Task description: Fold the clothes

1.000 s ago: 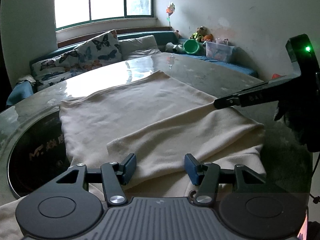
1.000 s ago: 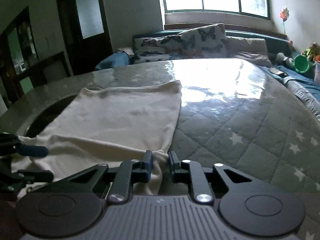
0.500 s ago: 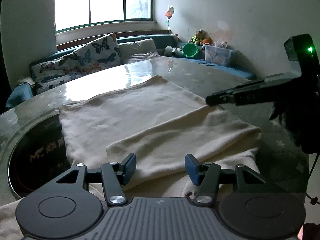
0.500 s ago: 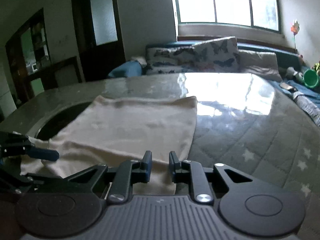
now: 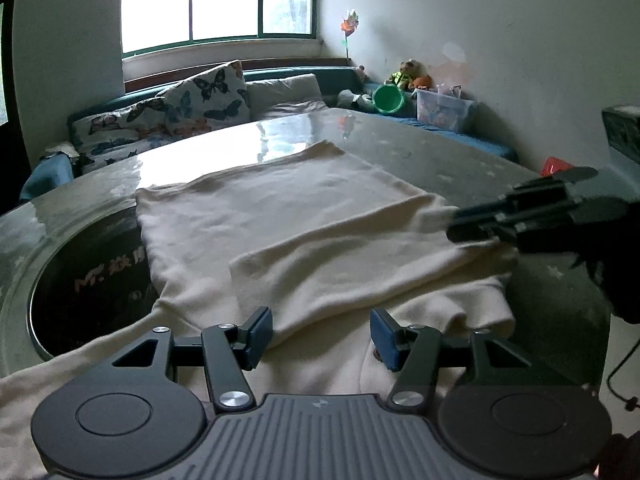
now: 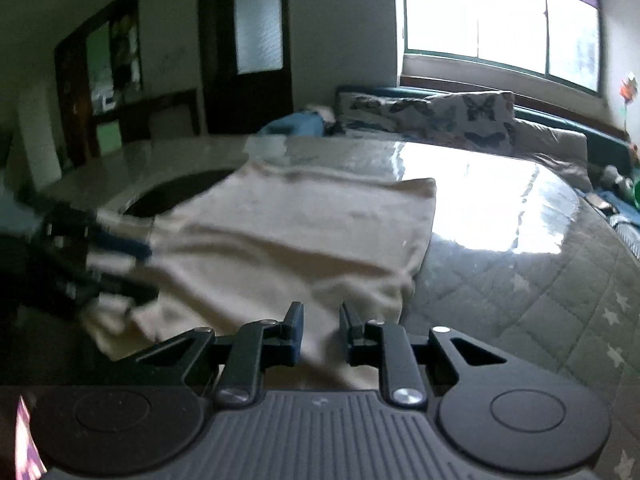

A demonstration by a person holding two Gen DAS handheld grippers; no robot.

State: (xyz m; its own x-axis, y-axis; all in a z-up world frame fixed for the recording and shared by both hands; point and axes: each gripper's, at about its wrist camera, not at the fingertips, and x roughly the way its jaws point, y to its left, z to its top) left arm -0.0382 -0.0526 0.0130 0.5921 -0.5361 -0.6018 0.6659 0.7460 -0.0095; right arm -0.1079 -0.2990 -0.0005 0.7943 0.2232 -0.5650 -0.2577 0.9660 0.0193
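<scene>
At the near table edge, left gripper (image 5: 321, 336): jaws wide apart, nothing pinched, cloth beneath.
Right gripper (image 6: 321, 330): narrow gap, jaws opening, holding nothing.
Cream garment (image 5: 288, 232): partly folded, spread toward 12 o'clock on the table (image 5: 452, 160).
Butterfly cushions (image 5: 208, 96): 11 o'clock.
</scene>
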